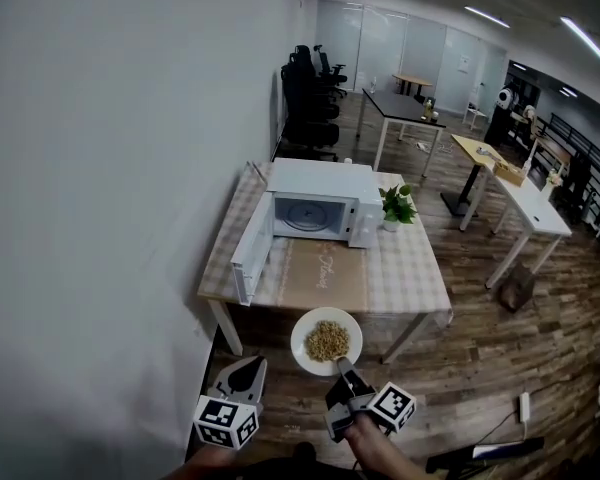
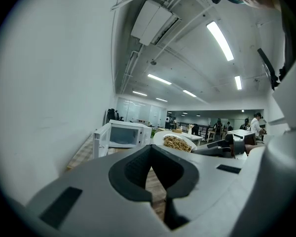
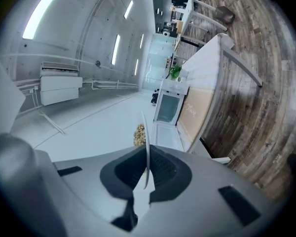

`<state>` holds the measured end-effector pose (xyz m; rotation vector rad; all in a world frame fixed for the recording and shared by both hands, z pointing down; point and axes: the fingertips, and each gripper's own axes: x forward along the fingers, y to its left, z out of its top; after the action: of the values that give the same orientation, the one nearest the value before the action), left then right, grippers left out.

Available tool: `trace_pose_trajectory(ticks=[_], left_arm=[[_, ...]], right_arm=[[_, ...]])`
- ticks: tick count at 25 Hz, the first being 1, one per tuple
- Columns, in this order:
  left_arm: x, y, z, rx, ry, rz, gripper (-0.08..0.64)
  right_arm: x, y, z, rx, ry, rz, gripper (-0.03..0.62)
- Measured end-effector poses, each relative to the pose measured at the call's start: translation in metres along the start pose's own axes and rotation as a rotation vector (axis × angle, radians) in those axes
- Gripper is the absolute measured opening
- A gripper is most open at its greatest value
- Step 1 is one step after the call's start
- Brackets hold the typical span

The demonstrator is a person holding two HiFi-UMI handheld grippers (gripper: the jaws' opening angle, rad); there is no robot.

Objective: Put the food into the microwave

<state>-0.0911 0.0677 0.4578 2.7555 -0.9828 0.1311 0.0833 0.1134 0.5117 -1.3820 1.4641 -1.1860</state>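
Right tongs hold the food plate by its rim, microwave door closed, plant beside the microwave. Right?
Not quite: the microwave door is open, swung out to the left in the head view. The rest stands: the right tongs grip the plate by its rim, and the plant sits beside the microwave.

The microwave (image 1: 320,208) sat on the table (image 1: 410,278), which ran along the wall at your left, its door swung out leftward. The plant (image 1: 397,206) stood just right of it. Your right gripper (image 1: 342,368) held the plate (image 1: 326,341) before the table's near edge, with your left gripper (image 1: 242,376) to its left. What looked like chairs (image 1: 308,93) stood behind the table.
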Motion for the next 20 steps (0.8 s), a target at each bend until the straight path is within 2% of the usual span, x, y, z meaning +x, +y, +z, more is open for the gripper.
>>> trace_pose_trajectory(ticks=[13, 20], left_arm=[[0.061, -0.009, 0.007, 0.009, -0.02, 0.075, 0.008], [0.083, -0.022, 0.003, -0.003, 0.011, 0.065, 0.009]], right_arm=[[0.02, -0.023, 0.039, 0.014, 0.093, 0.008, 0.015], [0.027, -0.041, 0.064, 0.04, 0.095, -0.019, 0.015]])
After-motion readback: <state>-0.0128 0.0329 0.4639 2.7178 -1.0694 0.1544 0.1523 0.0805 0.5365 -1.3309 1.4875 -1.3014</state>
